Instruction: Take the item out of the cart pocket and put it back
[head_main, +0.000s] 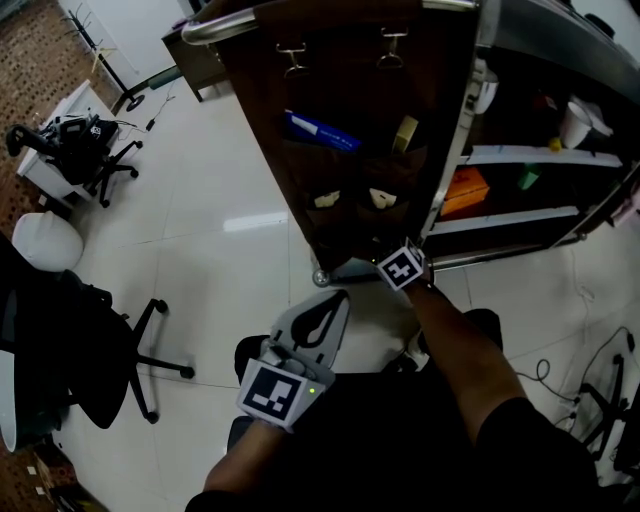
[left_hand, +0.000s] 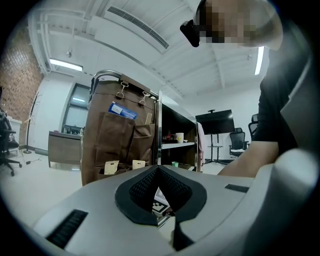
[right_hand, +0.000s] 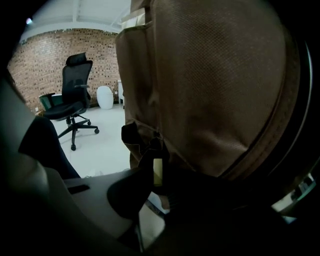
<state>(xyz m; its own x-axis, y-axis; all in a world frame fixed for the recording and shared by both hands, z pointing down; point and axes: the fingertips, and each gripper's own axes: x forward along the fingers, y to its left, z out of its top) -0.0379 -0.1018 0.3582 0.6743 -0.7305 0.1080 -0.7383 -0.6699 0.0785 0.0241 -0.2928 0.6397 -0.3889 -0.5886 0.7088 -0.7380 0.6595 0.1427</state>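
A brown fabric organiser (head_main: 340, 110) hangs on the end of the cart (head_main: 520, 45). Its pockets hold a blue item (head_main: 318, 130), a tape roll (head_main: 404, 133) and two cream tags (head_main: 326, 200). My right gripper (right_hand: 157, 172) is pushed up against the organiser's bottom pocket (right_hand: 210, 90); its marker cube (head_main: 403, 268) shows there in the head view. A thin cream strip (right_hand: 157, 171) stands edge-on between its jaws. It is too dark to see whether the pads press it. My left gripper (head_main: 335, 298) hangs back, shut and empty.
The cart's open shelves hold an orange box (head_main: 462, 190) and a white cup (head_main: 575, 125). A black office chair (head_main: 90, 340) stands at the left, a white round object (head_main: 45, 240) and a desk (head_main: 55, 140) beyond. Cables (head_main: 590, 390) lie on the floor at the right.
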